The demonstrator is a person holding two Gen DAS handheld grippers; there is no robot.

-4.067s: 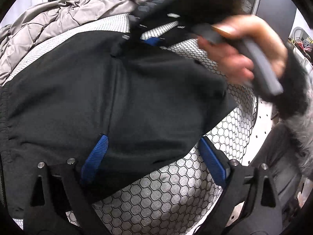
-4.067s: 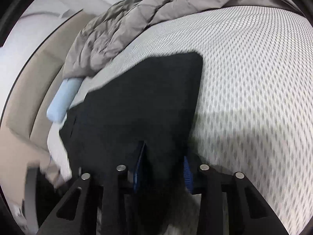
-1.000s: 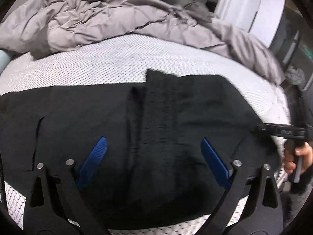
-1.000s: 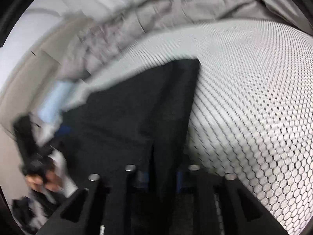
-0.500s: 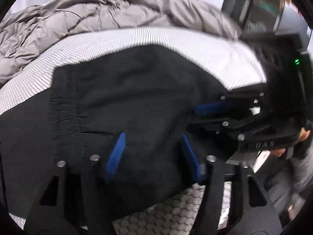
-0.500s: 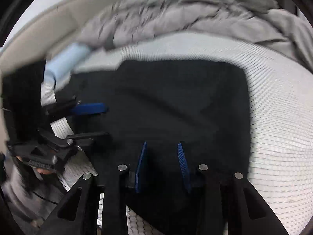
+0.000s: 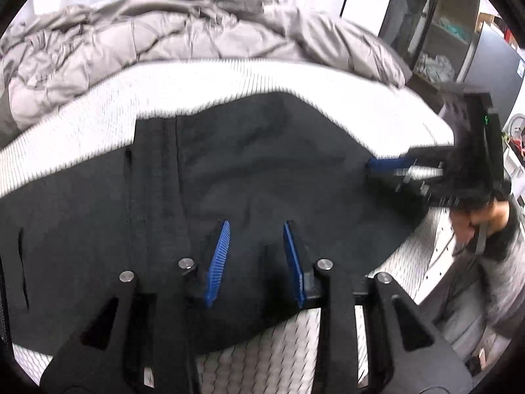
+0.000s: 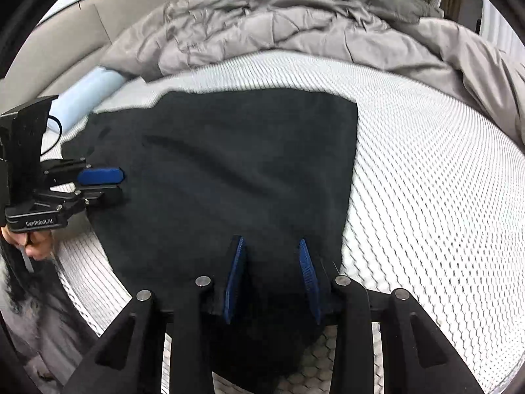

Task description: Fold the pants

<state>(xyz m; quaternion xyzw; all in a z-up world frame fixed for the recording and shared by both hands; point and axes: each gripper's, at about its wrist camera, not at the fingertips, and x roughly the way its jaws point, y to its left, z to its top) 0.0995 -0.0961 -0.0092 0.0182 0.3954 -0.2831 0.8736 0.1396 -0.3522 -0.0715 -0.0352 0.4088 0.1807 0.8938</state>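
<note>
The limp, light black fabric pants (image 8: 236, 170), folded on the white mesh-covered bed (image 8: 426, 170), bunch easily: both left tongs (image 7: 256, 259), just narrowed, and right tongs (image 8: 272, 279) pinch the near-edge hem.

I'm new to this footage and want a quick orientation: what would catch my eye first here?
The black pants dominate, spread across the white honeycomb-patterned mattress. Both tools sit at their near edge: the left gripper and right gripper, blue pads straddling dark cloth. Behind, a rumpled grey duvet is heaped along the far side.
</note>
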